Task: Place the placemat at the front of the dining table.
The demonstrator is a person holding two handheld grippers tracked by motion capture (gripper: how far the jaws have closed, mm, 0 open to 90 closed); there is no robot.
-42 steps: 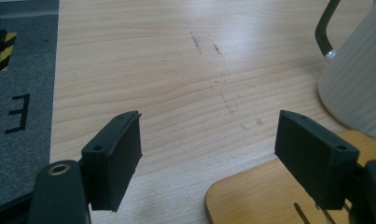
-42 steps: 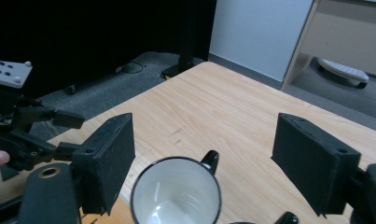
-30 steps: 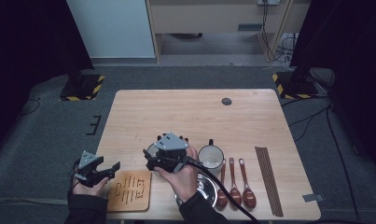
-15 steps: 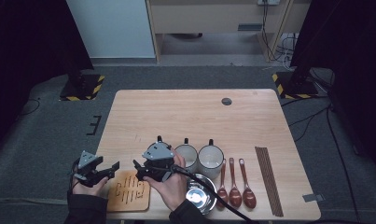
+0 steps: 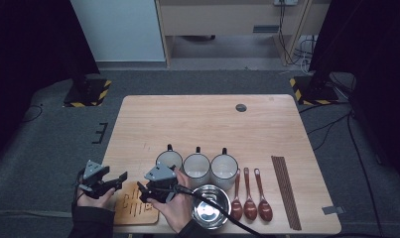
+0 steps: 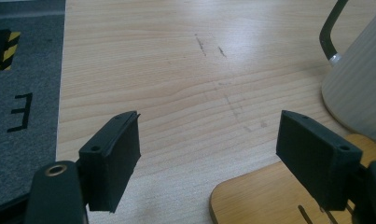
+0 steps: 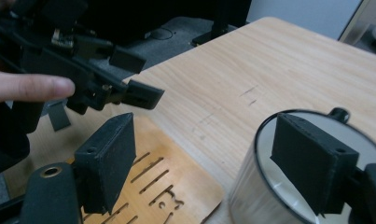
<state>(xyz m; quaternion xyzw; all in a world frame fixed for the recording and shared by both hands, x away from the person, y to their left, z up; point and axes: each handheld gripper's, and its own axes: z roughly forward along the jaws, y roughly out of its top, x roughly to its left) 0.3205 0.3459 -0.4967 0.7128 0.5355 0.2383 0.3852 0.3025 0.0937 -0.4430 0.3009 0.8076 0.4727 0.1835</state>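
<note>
The right gripper (image 5: pixel 147 191) hangs over the near edge of the tabletop (image 5: pixel 207 119) with its fingers (image 7: pixel 106 161) released and spread, grasping nothing; the left white mug (image 5: pixel 168 161) stands just behind it, upright, handle pointing away, first in a row of three. By the look of it the mug has been set down and the wooden trivet (image 5: pixel 133 208), lying flat just left of and nearer than that mug, is the likely next thing to handle. To do this well, the right hand should draw back level and clear of the mug's rim, which sits close to one finger in the right gripper view, before dropping toward the trivet. The left gripper (image 5: pixel 119 177) hovers left of the mug over the trivet's far left corner, its fingers (image 6: pixel 112 158) likewise released and empty, so the two tools could crowd each other there. Right of the mug stand two more mugs (image 5: pixel 210 167), and nearer the person a steel bowl (image 5: pixel 211 212), three brown spoons (image 5: pixel 249 196) and dark chopsticks (image 5: pixel 286 191), all out of the way.
</note>
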